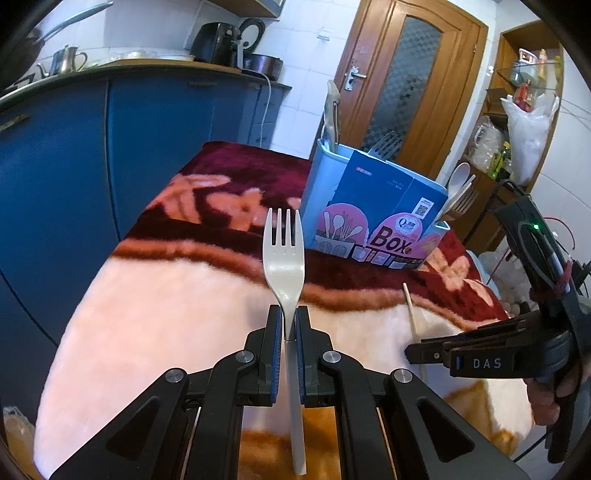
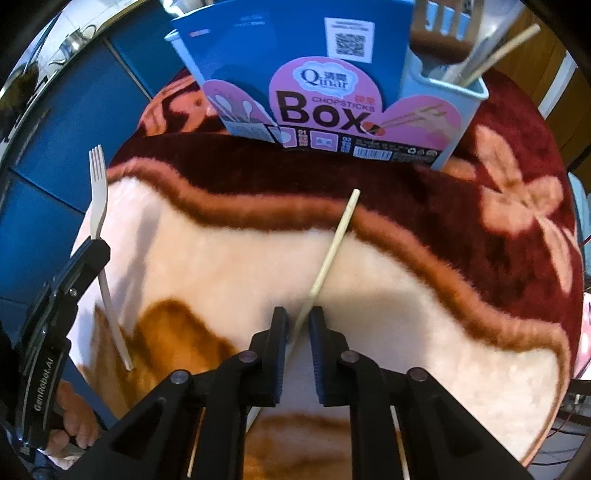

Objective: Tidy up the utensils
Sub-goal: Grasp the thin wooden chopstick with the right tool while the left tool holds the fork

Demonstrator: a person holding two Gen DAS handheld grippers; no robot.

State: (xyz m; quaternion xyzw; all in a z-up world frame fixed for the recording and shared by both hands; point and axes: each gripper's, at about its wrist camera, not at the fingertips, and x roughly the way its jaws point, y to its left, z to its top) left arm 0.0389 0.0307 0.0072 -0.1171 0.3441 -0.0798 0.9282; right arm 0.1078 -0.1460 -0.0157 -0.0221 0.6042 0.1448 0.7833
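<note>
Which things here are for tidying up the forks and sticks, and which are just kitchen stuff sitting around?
For the job:
- white plastic fork, gripped in the left tool
- wooden chopstick on the blanket, between the right tool's pads
- blue chopsticks box, already holding utensils

Just lying about:
- metal teapot
- black kettle
- white plastic bag
- floral blanket

Left black two-finger gripper with blue pads clamped tight on the neck of a white plastic fork, tines pointing away and up, gripper angled moderately downward above the blanket. Right black two-finger gripper pitched steeply down, jaws narrow with a small gap, straddling a pale wooden chopstick; pad contact unclear. Bare fingers wrap the left handle
</note>
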